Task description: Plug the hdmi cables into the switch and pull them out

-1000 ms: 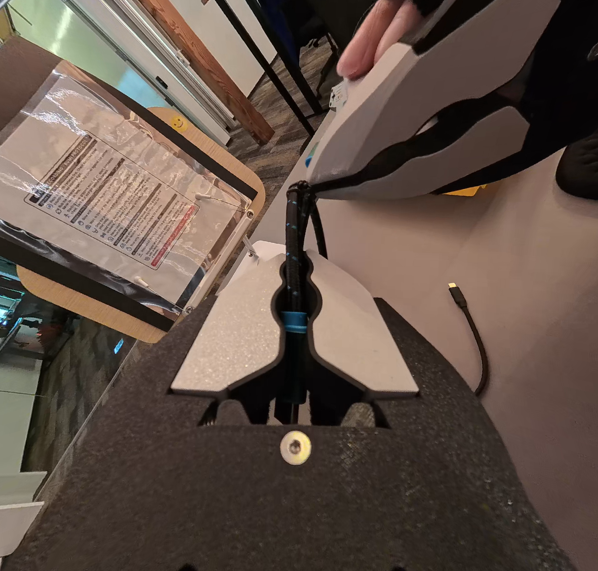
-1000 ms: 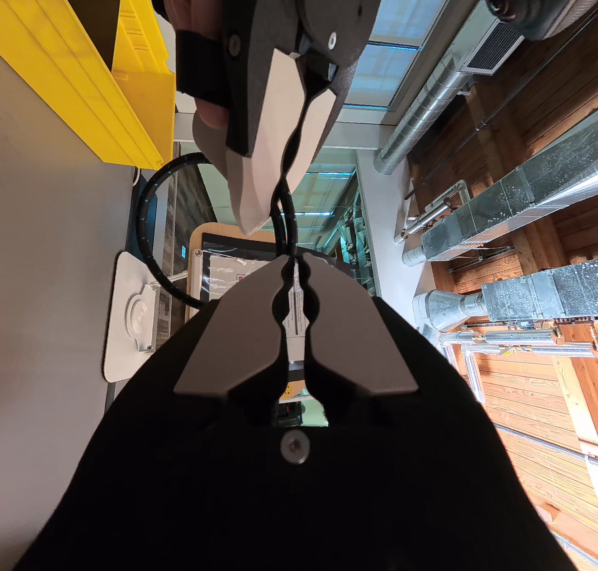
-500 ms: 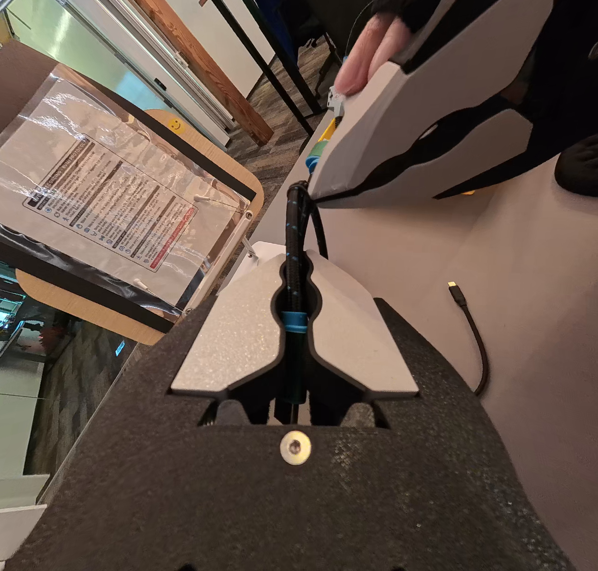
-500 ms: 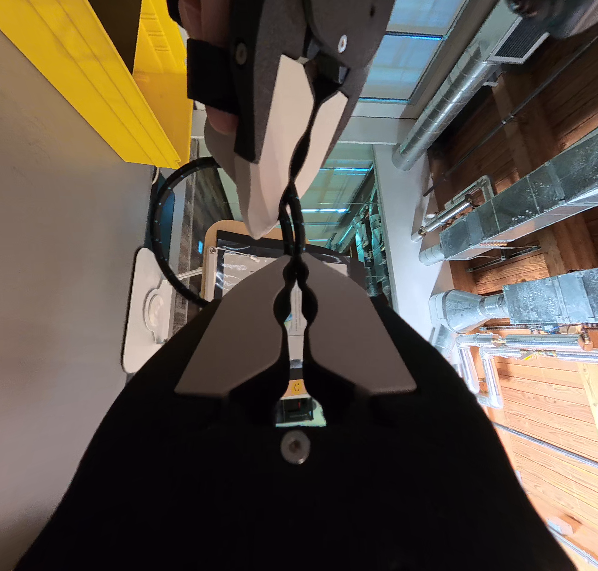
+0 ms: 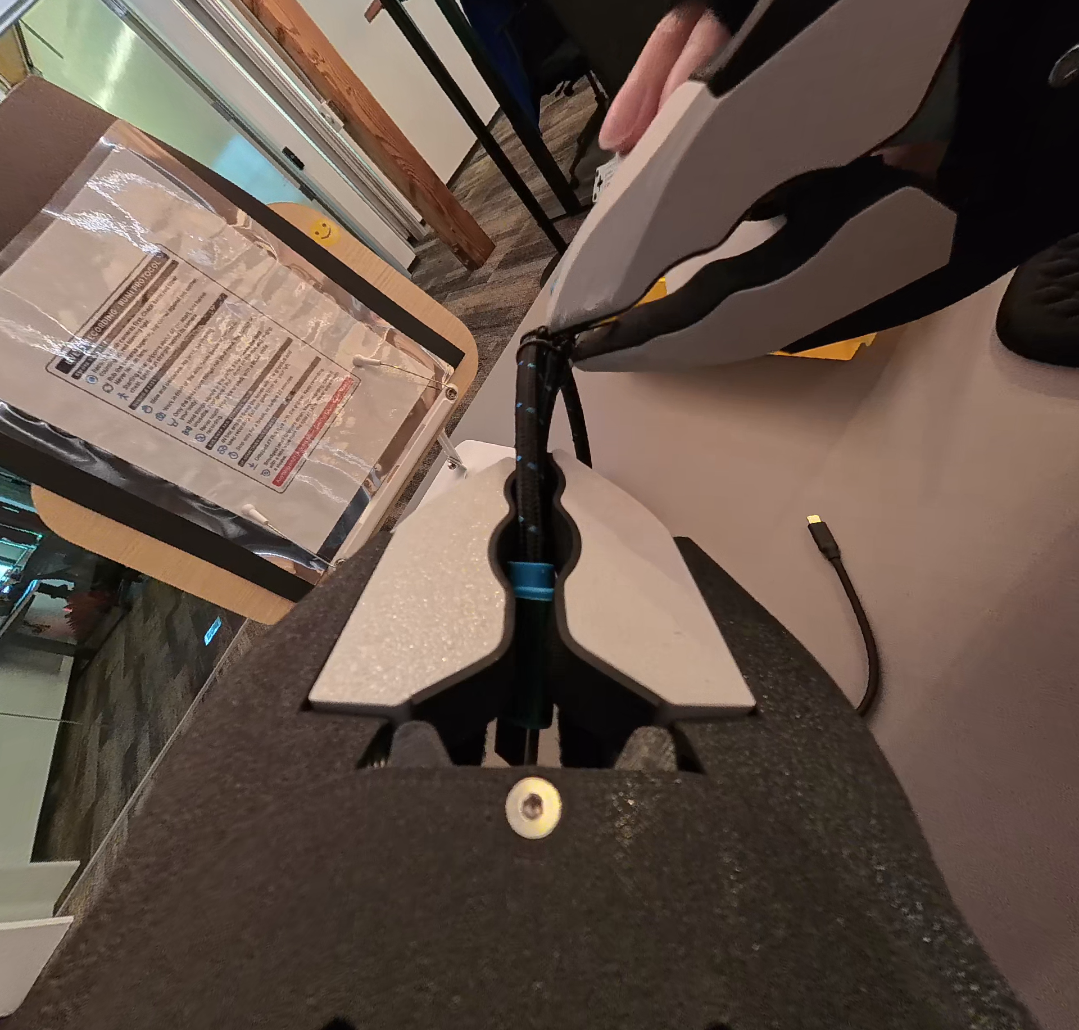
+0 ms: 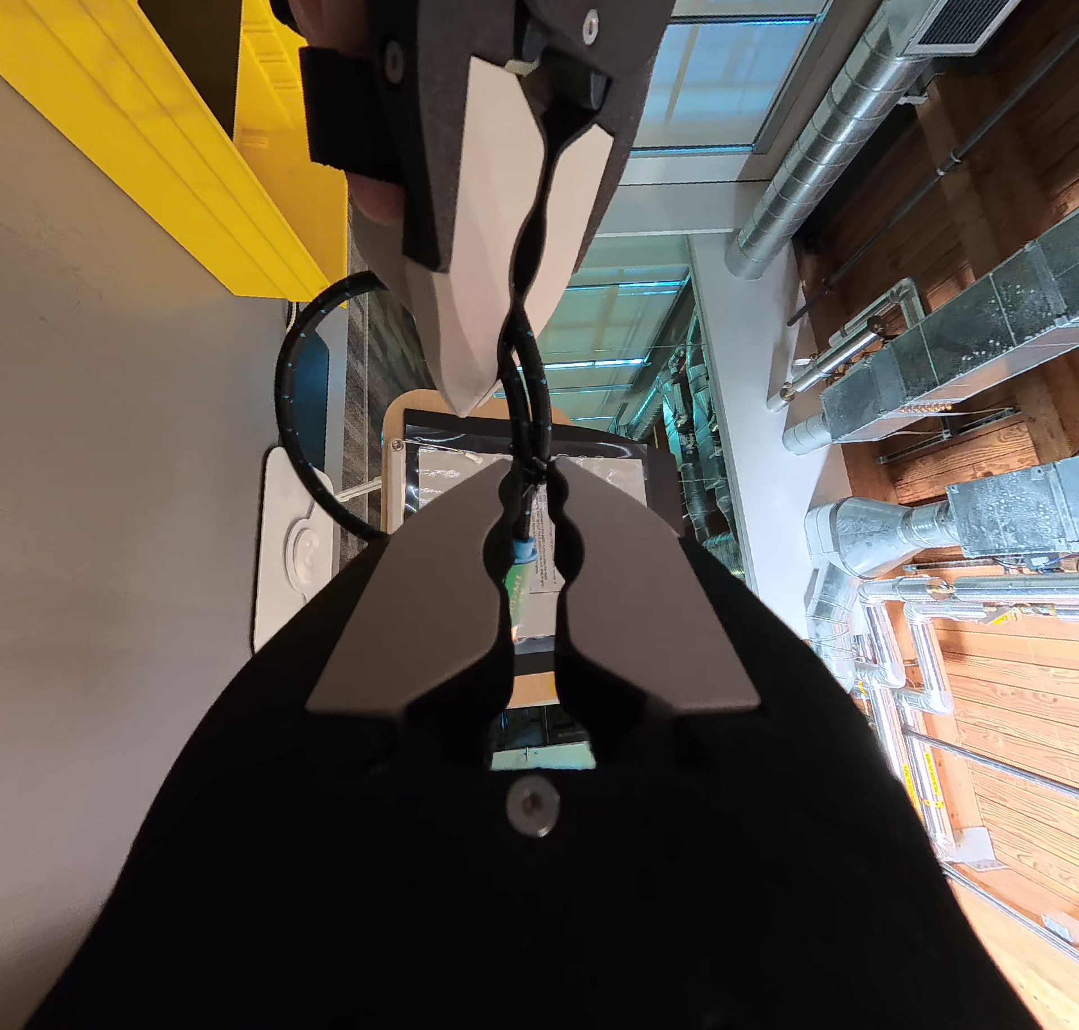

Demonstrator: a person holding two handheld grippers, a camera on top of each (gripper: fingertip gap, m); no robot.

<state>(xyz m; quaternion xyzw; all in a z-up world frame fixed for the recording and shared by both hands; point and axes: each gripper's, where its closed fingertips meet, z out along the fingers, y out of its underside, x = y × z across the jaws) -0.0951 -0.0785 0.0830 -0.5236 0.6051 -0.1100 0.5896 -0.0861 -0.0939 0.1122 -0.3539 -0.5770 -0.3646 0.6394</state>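
A black braided HDMI cable (image 5: 528,406) with blue flecks is coiled and held up off the grey table (image 5: 934,476). My left gripper (image 5: 534,464) is shut on it, with a blue ring (image 5: 528,581) of its plug between the fingers. My right gripper (image 5: 563,342) comes in from the upper right, its tips on the top of the bundle. In the right wrist view my right gripper (image 6: 528,464) stands narrowly around the cable, with a blue-ringed plug end (image 6: 521,552) between the fingers. The left gripper (image 6: 514,324) faces it and a cable loop (image 6: 298,383) hangs left. No switch is in view.
A thin black cable with a small gold plug (image 5: 852,593) lies on the table at right. A yellow bin (image 6: 146,114) stands on the table. A white stand base (image 6: 280,534) holds a laminated sheet (image 5: 204,371) at the table edge. A person's fingers (image 5: 642,102) hold the right gripper. Less than 4 cm separates the two grippers' tips.
The right gripper's fingers have spread a little and moved further onto the cable, so a blue-ringed plug end now shows between them. The left gripper keeps its hold.
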